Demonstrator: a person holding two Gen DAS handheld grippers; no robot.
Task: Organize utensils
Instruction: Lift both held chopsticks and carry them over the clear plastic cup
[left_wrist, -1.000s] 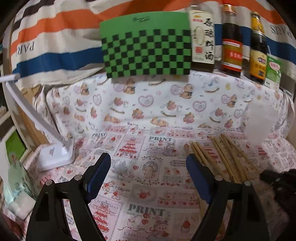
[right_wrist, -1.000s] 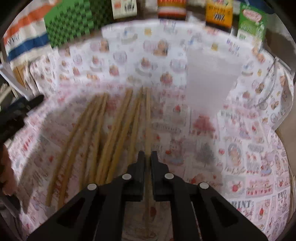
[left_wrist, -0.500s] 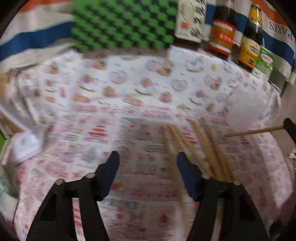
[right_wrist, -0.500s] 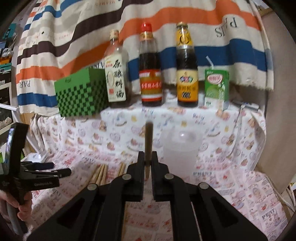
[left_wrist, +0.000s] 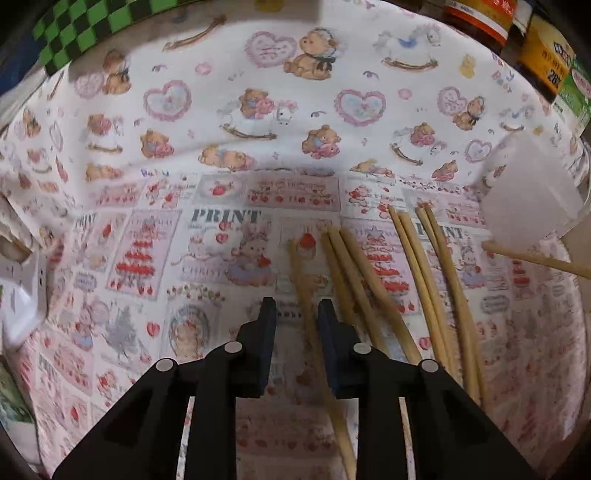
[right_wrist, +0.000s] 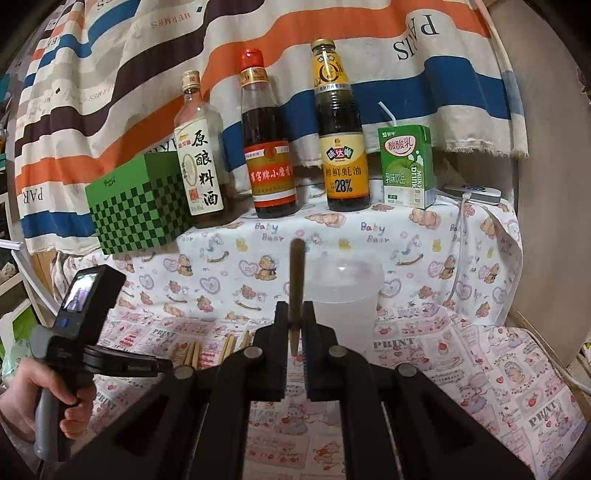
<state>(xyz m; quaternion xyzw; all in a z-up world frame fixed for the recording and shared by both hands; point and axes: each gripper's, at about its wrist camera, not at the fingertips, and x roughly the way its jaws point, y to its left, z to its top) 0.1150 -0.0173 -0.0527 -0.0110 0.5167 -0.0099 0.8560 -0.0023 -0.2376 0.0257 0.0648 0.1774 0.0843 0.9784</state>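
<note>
Chopsticks (left_wrist: 373, 280) lay loose on the printed tablecloth (left_wrist: 229, 122), fanned just ahead and to the right of the left gripper (left_wrist: 295, 314); a second before, that gripper had looked level at the green checked box (right_wrist: 136, 206) with its jaws spread wide, and now it pointed steeply down with the jaws closing around the leftmost chopstick (left_wrist: 306, 295), which ran between them, though the blur left it unclear whether the pads already touched it. The right gripper (right_wrist: 293, 332), which a second ago had been low among the pile, now sat raised and roughly level, clamped tight on a single chopstick (right_wrist: 295, 288) that stood upright beyond its fingers, just left of the translucent cup (right_wrist: 347, 291). Only the right wrist view showed the three sauce bottles (right_wrist: 269, 147), the green drink carton (right_wrist: 404, 166) and the person's hand (right_wrist: 55, 398) gripping the left tool's handle; only the left view showed the whole spread of sticks and the carried stick's tip (left_wrist: 535, 260) crossing in from the right, near the cup's base. Ahead and left of the left gripper the cloth was open; to its right the cup stood close to the table's edge, and the bottles lined the far raised ledge.
</note>
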